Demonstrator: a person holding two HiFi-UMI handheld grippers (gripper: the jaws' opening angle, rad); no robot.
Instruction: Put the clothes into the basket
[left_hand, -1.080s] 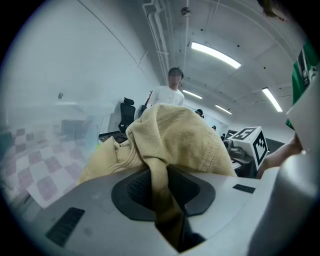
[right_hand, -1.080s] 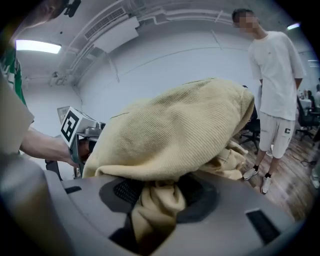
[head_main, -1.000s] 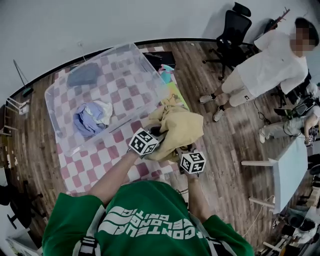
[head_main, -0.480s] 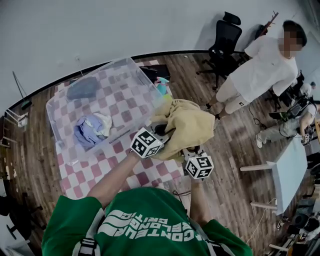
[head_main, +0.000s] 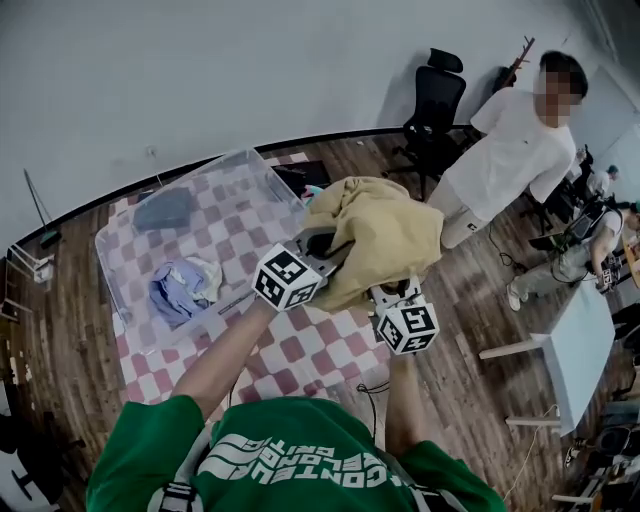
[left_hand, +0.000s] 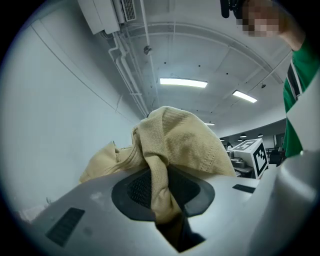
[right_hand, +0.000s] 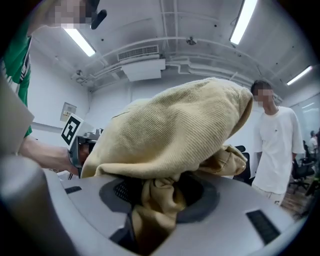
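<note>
Tan ribbed garment (head_main: 380, 235) is held bunched in the air by both tongs: the left gripper (left_hand: 167, 212) is pinched almost closed on a thin fold, and the right gripper (right_hand: 152, 212) is clamped on a thicker wad. It hangs beside the clear plastic basket (head_main: 200, 174) — outside it, while blue and white clothes (head_main: 180, 285) lie inside.

Wooden floor (head_main: 475, 295) beneath checkered mat (head_main: 320, 342) (clear basket (head_main: 257, 182) atop)

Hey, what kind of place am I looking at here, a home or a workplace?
Most likely a workplace, an office or lab room: a black office chair stands by the wall, a white table is at the right, and bare ceiling pipes run beside strip lights.
</note>
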